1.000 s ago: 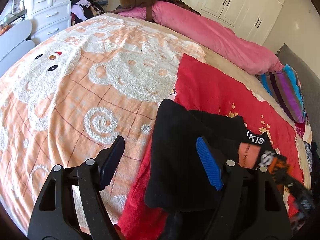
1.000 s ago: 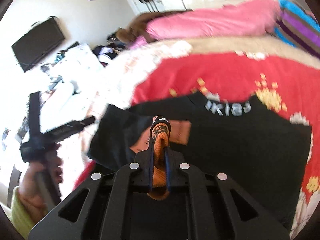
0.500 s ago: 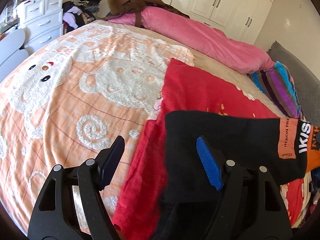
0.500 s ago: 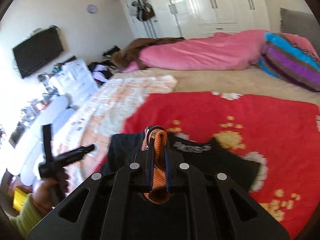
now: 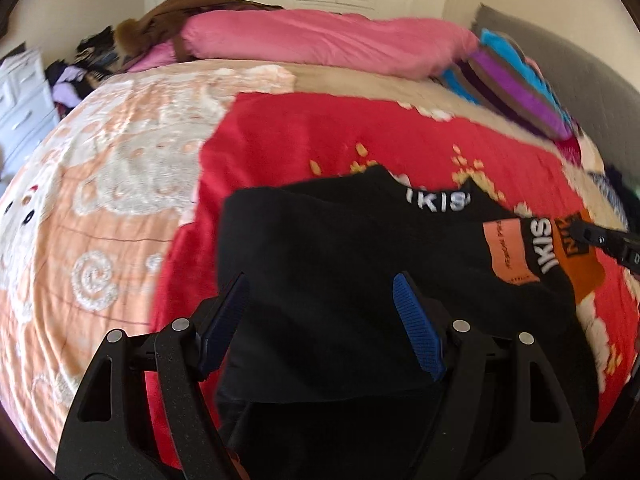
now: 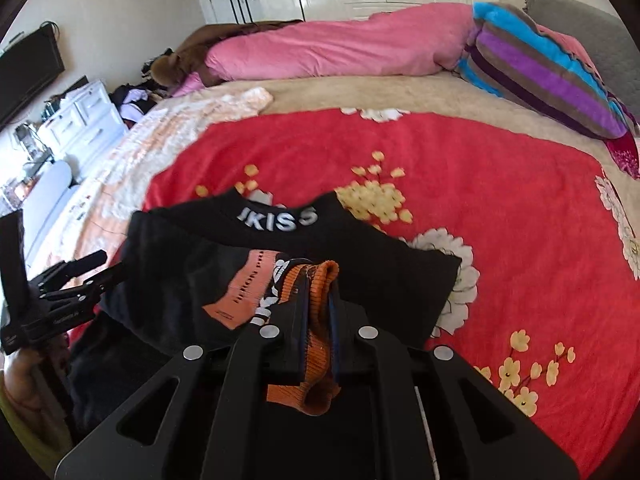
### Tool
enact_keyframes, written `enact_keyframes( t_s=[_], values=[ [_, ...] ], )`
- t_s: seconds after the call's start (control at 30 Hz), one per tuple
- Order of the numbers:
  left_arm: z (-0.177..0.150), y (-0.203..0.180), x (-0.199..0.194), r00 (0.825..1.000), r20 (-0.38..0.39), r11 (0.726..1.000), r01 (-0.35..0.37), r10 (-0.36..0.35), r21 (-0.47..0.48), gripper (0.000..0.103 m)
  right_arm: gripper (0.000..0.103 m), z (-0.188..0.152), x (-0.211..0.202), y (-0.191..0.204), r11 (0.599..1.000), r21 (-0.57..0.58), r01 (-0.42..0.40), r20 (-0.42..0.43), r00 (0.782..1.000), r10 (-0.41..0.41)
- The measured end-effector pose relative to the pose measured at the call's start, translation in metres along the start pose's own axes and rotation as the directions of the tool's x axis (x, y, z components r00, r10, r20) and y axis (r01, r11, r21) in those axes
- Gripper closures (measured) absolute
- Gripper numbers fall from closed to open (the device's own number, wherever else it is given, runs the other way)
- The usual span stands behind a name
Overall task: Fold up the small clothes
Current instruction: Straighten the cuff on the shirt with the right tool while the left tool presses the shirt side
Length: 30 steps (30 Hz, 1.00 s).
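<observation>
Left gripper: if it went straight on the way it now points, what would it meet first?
Most likely the black garment: the left gripper has its jaws open over that cloth, which lies on the red blanket. How far above it the jaws stand is unclear.

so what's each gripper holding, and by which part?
Right gripper pinches the black garment by its orange waistband. Left gripper is open over it, holding nothing.

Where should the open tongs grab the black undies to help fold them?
Grab the loose left edge of the black undies, coming in from the left. The right tongs already pinch the orange band, and the left tongs hover open over that free side.
</observation>
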<state>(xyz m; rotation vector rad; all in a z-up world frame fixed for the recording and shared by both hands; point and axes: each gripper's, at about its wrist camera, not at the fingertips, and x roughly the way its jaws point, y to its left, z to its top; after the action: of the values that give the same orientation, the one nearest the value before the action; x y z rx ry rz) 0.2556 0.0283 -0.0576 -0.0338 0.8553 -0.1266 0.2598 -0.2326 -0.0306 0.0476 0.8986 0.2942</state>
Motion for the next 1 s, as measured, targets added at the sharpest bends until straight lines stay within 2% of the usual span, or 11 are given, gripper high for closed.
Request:
enact_keyframes(
  t_s=[0.2,0.57,0.67,0.77,0.87,1.0],
  values=[
    [-0.009,0.001,0.032,0.995,-0.098,1.000,-0.030,0.030,0.003,0.036,0.095,-0.016,0.027,-0.012,0.998,-0.009,0.069,-0.045,0.997,-0.069],
    [-0.013,-0.003,0.034,0.993,-0.108,0.999,-0.042,0.045,0.029,0.032,0.095,-0.030,0.048,-0.028,0.994,0.005,0.113,-0.075,0.991,-0.112],
    [-0.013,-0.003,0.033,0.993,-0.107,0.999,-0.041,0.044,0.026,0.032,0.090,-0.030,0.040,-0.032,0.992,0.030,0.120,-0.071,0.991,-0.118],
    [-0.010,-0.004,0.026,0.996,-0.089,1.000,-0.029,0.030,0.012,0.031,0.090,-0.026,0.022,-0.029,0.989,0.003,0.147,-0.019,0.989,-0.147],
    [-0.005,-0.010,0.011,0.998,-0.053,0.999,0.044,-0.044,-0.007,0.030,0.090,-0.022,0.010,-0.016,0.995,-0.025,0.092,0.016,0.996,-0.091],
    [-0.007,-0.027,0.009,0.997,-0.062,0.997,0.053,-0.049,0.054,0.029,0.088,-0.025,0.013,0.014,0.995,-0.099,-0.008,0.012,1.000,0.009]
  ],
)
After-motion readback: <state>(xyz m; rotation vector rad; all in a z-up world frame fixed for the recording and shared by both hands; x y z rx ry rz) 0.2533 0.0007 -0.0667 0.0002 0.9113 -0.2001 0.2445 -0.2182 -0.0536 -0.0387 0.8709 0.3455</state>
